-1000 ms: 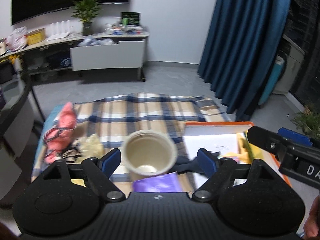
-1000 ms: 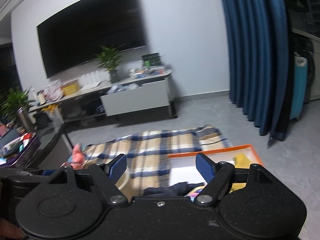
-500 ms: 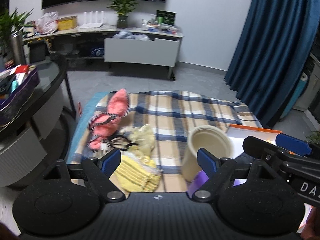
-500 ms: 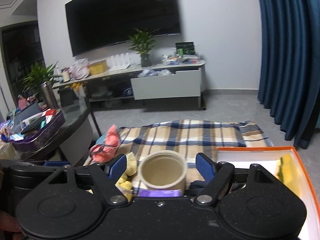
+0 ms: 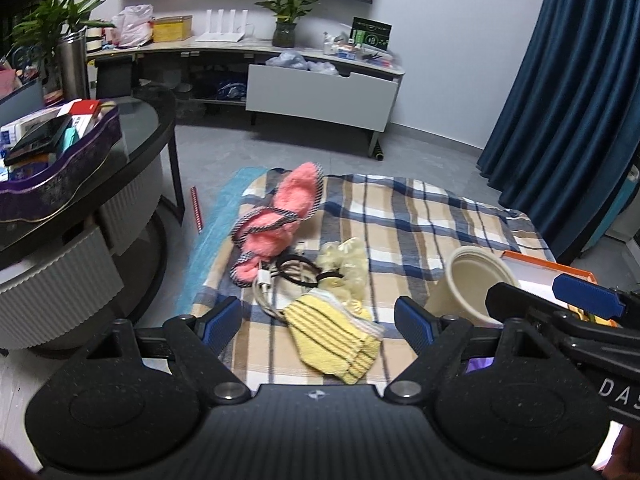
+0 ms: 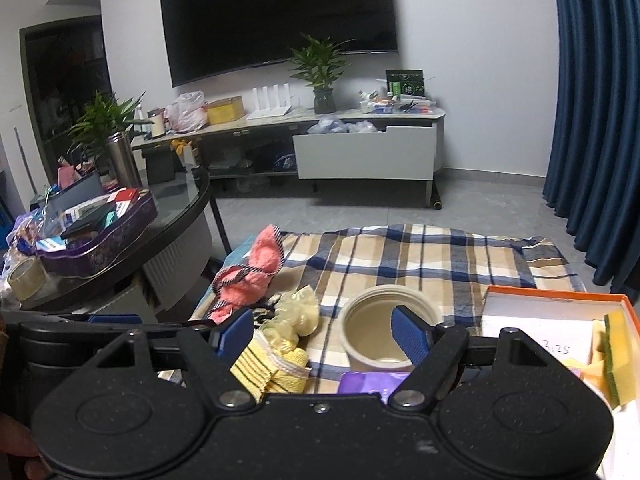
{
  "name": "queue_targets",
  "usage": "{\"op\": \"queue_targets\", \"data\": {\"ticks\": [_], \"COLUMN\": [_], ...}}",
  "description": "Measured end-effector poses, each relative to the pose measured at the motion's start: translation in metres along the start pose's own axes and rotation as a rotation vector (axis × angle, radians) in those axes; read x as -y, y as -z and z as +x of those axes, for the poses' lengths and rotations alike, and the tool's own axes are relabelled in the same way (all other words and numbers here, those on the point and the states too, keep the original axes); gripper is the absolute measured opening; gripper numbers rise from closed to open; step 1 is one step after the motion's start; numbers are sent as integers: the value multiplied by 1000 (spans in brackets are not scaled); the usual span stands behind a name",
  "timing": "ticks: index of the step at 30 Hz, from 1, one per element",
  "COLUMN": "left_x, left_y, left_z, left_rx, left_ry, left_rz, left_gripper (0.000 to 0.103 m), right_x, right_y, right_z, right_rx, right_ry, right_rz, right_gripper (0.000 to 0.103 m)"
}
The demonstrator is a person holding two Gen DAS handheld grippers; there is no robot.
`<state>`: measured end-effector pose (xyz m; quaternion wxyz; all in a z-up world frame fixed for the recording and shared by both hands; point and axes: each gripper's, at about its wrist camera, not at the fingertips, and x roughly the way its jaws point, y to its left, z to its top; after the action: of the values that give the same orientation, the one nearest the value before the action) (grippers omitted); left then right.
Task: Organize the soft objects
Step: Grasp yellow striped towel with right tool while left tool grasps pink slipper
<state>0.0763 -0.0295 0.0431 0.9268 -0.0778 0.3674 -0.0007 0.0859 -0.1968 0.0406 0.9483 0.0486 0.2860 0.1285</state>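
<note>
Left wrist: yellow cloth btwn tongs

Wall television, potted plant, blue curtain, glass table

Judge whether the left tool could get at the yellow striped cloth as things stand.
Probably yes. The left tool is open and empty, and the yellow striped cloth lies uncovered on the plaid blanket just beyond its fingers. Only a white cable touches its edge.
</note>
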Motion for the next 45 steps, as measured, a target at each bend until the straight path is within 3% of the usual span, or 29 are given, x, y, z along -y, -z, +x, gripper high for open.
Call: {"op": "queue_targets", "data": {"ticks": [9,18,32,40,41,42,45], "left_x": [-23,-69,-106,-111,-111,-110,-103], "left_y": [8,20,23,18,16,15,7], "left_z": [1,4,10,26,29,32,43], "left_rx": [-10,-39,-43,-48,-49,-50,-50], "left_ry": [-33,-101,-105,-89,-84,-80,-64], "left_rz": [-26,-113,-179,-177,-172,-167,-129], "left_gripper": [85,85,86,86,86,86,86], "right_x": [-14,-47,-73,-73,-71,-70,-66], "right_y": [9,31,40,48,51,53,55], "right_z": [11,44,123,161,163,162,149], "right_rx": [-41,-162,-293,-328,-337,-338,-314], "right_ry": [-17,-51,69,132,121,122,110], "right_rz": [-20,-18,113,87,94,96,101], "right_gripper": [90,90,90,90,81,56,28]}}
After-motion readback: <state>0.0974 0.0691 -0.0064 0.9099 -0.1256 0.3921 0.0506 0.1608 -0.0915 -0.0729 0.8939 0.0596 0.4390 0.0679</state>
